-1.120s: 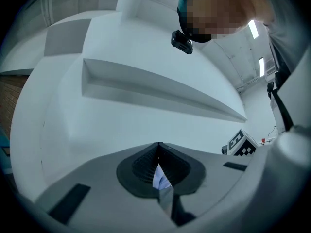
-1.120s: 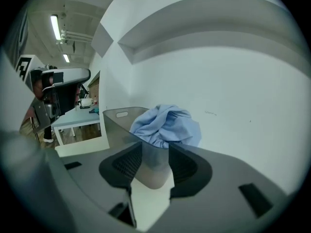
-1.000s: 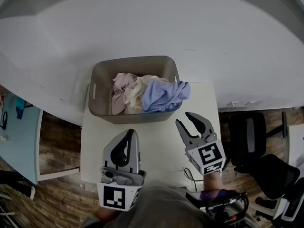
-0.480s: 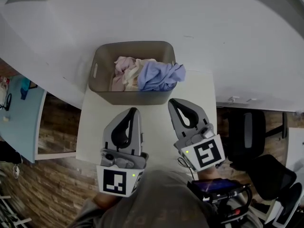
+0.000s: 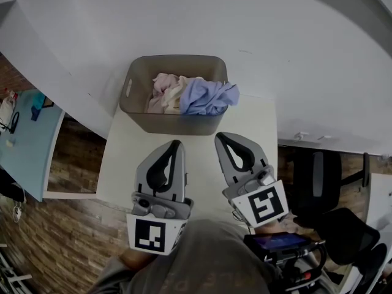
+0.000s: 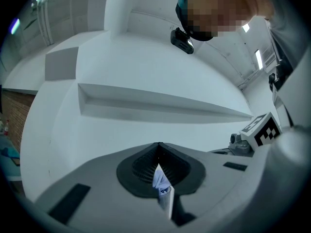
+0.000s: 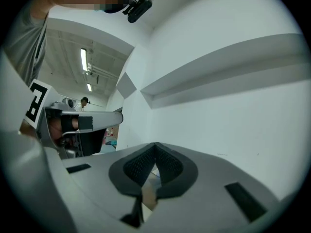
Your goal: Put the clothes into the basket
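Note:
A grey-brown basket (image 5: 136, 106) stands at the far edge of a small white table (image 5: 122, 164) in the head view. Pink (image 5: 160, 83), cream (image 5: 176, 92) and blue clothes (image 5: 207, 97) lie heaped inside, and the blue piece drapes over the right rim. My left gripper (image 5: 174, 144) hovers just in front of the basket, shut and empty. Beside it my right gripper (image 5: 221, 137) is also shut with nothing held. In the left gripper view the left gripper (image 6: 158, 144) has its pads meeting, and a sliver of blue cloth shows beyond them. In the right gripper view the right gripper (image 7: 155, 144) faces the white wall.
A white wall with a ledge (image 5: 257, 35) rises behind the table. A black office chair (image 5: 321, 182) stands to the right on the wood floor. A light blue table (image 5: 27, 152) sits at the left. The person's body fills the bottom edge.
The right gripper's jaws were open a second ago and are now closed on nothing. Both grippers have risen and drawn side by side. The clothes have not moved.

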`<state>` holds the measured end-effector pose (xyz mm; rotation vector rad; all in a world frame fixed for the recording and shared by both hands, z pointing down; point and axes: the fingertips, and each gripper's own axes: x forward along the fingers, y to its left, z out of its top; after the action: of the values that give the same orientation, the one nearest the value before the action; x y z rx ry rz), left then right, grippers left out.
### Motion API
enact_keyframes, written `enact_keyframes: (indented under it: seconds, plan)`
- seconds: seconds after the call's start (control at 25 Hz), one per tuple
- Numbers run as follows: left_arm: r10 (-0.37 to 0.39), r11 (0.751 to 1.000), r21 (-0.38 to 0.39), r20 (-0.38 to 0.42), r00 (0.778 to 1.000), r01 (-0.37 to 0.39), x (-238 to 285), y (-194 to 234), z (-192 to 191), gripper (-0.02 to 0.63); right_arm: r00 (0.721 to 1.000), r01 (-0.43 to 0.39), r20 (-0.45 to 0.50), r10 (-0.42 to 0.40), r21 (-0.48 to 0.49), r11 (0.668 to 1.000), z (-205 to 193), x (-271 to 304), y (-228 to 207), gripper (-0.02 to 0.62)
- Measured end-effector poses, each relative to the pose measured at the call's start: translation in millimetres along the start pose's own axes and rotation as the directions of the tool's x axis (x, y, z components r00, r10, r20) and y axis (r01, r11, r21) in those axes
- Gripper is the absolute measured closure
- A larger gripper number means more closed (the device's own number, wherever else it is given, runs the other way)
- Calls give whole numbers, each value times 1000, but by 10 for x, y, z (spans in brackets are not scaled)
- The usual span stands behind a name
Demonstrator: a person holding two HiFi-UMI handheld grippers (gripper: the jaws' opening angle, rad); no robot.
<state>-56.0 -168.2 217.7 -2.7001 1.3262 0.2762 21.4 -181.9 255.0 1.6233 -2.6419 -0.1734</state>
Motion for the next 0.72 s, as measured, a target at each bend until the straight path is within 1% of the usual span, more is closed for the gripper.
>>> enact_keyframes:
  seconds: [0.32, 0.72]
  plan:
    - [11, 1000, 14, 7, 1000, -11, -70, -54, 61, 598, 999, -27, 18, 27, -8, 1000, 52, -57, 64, 589]
    - [24, 999, 25, 12, 1000, -24, -124, -61, 67, 598, 999, -41, 14, 41, 1, 999, 26, -73, 96, 589]
